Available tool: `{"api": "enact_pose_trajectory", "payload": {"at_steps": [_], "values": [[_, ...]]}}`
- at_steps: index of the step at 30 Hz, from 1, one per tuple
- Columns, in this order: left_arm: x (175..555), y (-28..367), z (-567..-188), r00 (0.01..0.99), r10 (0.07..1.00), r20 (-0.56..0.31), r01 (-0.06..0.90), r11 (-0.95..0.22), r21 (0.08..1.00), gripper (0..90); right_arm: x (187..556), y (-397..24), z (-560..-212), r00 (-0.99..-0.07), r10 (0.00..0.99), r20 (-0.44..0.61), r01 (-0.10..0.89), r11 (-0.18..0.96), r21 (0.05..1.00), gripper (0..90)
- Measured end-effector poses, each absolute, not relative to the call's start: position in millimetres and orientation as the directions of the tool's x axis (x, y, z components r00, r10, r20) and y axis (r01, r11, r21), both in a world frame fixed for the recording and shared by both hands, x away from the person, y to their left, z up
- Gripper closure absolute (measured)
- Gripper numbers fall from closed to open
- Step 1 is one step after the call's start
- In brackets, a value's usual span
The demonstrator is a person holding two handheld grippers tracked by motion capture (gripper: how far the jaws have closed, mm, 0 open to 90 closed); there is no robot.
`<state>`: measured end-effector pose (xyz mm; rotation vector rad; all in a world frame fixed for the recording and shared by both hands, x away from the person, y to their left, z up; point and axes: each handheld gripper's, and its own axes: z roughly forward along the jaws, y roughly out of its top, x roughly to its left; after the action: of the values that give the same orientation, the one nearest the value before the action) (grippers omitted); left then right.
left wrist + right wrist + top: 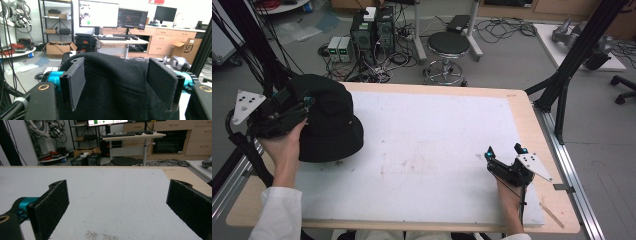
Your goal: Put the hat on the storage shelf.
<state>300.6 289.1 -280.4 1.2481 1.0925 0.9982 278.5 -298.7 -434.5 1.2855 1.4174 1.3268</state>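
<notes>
Hands come in from the bottom of the high view, one at each side. The right gripper sits low on the white mat, at about 4 o'clock from the middle of the table. Its jaws stand wide apart with nothing between them. In the right gripper view, the two black pads frame bare mat, and a small brown smudge lies just ahead of them at 6 o'clock.

The left gripper is at 9 o'clock, at the left edge of the table, held in the left hand. It points at the hat, a black floppy one that rests on the near left part of the mat. In the left gripper view the hat's dark cloth bulges up between the jaws. The jaws are let go, not squeezing. The left pad is right against the cloth. The right one is beside it too.

Farther off, at 12 o'clock past the table, a round black stool stands on the floor. Boxes and tangled wires sit at 11 o'clock.
</notes>
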Motion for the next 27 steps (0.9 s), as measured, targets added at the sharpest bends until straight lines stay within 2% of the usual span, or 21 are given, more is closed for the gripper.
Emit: {"api": "enact_pose_trajectory", "payload": {"at_steps": [8, 27], "values": [[287.6, 279.2, -281.6, 0.205, 0.979, -0.024, -0.019, 0.029, 0.999, 30.2, 277.8, -298.5, -434.0, -0.169, 0.981, 0.093, 0.150, -0.068, 0.986, 3.4], [244.6, 287.8, -284.7, 0.157, 0.987, -0.019, -0.067, 0.030, 0.997, 28.7, 278.0, -298.6, -433.5, -0.173, 0.980, 0.098, 0.149, -0.072, 0.986, 3.4]]}}
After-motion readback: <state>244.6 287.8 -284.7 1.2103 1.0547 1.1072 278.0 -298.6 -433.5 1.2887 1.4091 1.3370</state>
